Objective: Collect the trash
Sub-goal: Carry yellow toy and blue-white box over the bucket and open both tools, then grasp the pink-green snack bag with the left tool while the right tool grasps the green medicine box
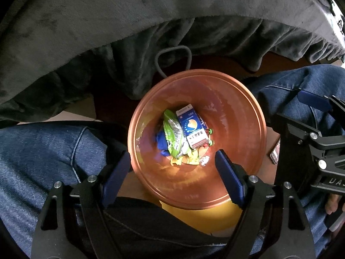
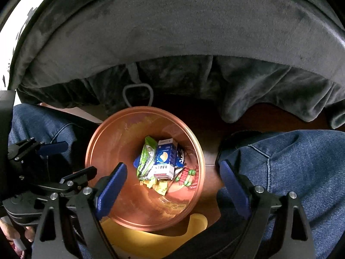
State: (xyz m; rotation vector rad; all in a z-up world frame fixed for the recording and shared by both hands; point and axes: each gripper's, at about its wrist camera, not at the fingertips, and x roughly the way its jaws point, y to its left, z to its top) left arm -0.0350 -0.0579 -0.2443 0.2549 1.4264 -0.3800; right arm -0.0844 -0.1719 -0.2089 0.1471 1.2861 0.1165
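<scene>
trash (image 1: 183,136) is pictured at the bottom of a copper-coloured bin (image 1: 243,108) set on the floor between a seated person's denim-clad knees (image 1: 43,151), close beneath the hanging edge of a grey blanket (image 1: 151,21). a blue and white carton (image 1: 192,127), a crumpled green wrapper (image 1: 172,133), a blue scrap (image 1: 161,142) and yellow scraps (image 2: 160,186) are heaped there; red and green pieces (image 2: 188,176) are seen beside the carton from the right wrist. the left gripper (image 1: 173,166) is held straight above the bin, its jaws spread wide with nothing between them; the right gripper (image 2: 172,180) is likewise held apart and empty, tilted over the rim. the deposit step is judged to be done for these items, and the next move would call for both grippers to be lifted clear and turned toward whatever litter is left. none can be made out here: the floor is largely hidden by the blanket and legs, the carton's print is too small to be read, and a grey looped handle (image 1: 172,58) behind the bin is cut off by cloth.
</scene>
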